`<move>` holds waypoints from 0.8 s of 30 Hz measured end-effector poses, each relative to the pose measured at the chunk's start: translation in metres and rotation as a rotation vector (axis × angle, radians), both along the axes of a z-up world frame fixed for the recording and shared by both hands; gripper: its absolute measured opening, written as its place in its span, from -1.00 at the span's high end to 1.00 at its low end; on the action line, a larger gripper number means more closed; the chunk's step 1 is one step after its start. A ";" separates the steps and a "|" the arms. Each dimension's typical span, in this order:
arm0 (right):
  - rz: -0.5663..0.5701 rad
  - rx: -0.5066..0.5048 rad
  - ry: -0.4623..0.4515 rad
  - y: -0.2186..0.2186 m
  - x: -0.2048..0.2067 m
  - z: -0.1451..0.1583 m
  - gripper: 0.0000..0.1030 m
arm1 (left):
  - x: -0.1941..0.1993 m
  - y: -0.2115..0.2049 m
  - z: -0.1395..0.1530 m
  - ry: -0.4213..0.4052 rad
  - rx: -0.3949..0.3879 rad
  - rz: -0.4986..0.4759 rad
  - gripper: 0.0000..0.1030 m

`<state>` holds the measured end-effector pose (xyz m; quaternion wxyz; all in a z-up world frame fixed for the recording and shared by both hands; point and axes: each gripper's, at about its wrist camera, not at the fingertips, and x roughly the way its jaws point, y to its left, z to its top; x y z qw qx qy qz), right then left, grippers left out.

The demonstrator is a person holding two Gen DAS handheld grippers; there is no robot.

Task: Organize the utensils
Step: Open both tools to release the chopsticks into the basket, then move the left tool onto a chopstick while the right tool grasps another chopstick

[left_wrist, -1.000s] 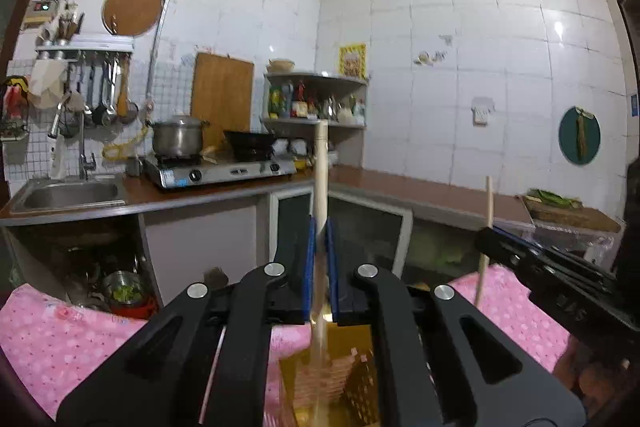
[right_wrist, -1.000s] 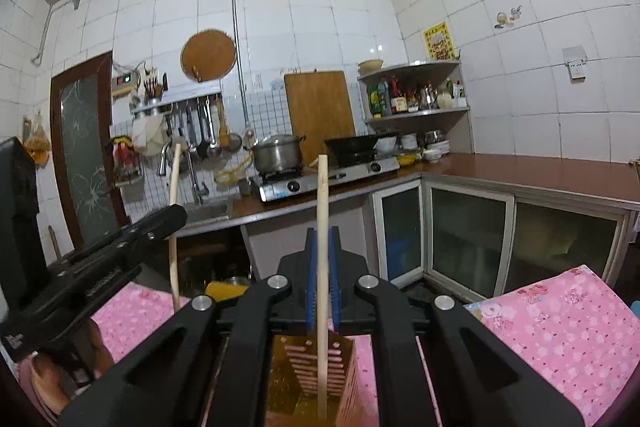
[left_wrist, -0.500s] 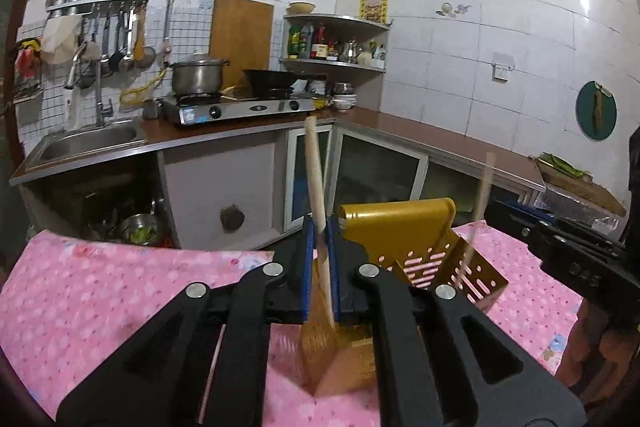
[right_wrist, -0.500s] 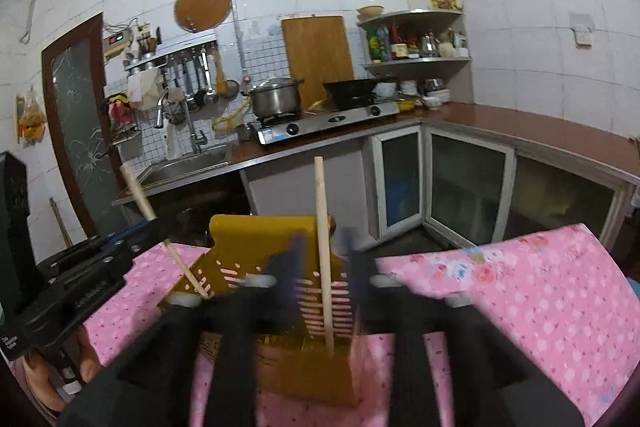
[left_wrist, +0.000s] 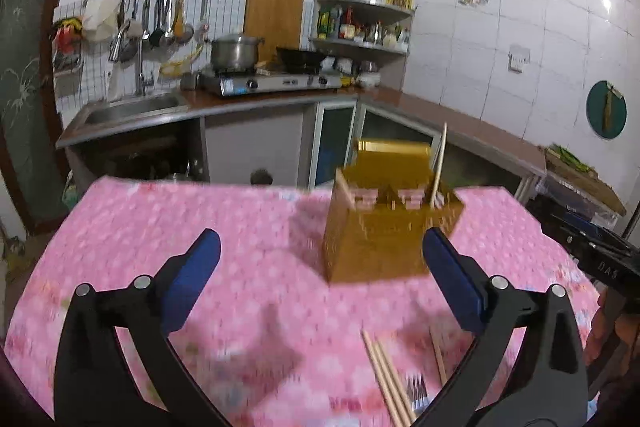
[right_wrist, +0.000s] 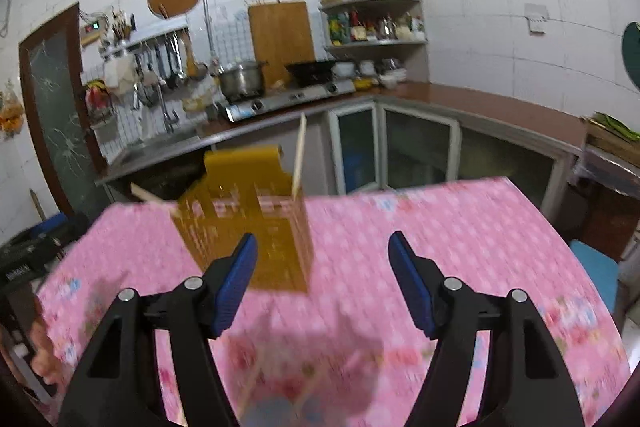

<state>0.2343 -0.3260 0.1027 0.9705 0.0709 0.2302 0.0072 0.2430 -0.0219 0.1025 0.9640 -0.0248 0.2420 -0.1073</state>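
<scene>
Yellow utensil holder (left_wrist: 390,227) upright on the pink-clothed bench (left_wrist: 168,227), toward its far side. Two chopsticks inside: one (left_wrist: 438,163) leaning up at the holder's right, the other (left_wrist: 345,189) slanting out at its left. More loose chopsticks (left_wrist: 386,379) and a fork (left_wrist: 416,391) flat on the cloth, nearer than the holder. Left gripper (left_wrist: 320,283) above the bench, blue-padded fingers (left_wrist: 192,279) spread wide, empty. Right gripper (right_wrist: 322,279) likewise, fingers (right_wrist: 236,281) well apart, nothing between them.
</scene>
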 end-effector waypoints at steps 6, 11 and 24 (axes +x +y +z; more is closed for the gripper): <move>-0.025 -0.026 0.061 0.001 -0.031 -0.039 -0.32 | -0.030 0.000 -0.035 0.073 0.028 0.026 -0.90; -0.029 -0.037 0.106 0.004 -0.041 -0.067 -0.32 | -0.044 -0.002 -0.062 0.136 0.047 0.027 -0.90; -0.024 -0.058 0.223 0.018 -0.029 -0.100 -0.27 | -0.026 -0.013 -0.112 0.343 0.106 0.073 -0.90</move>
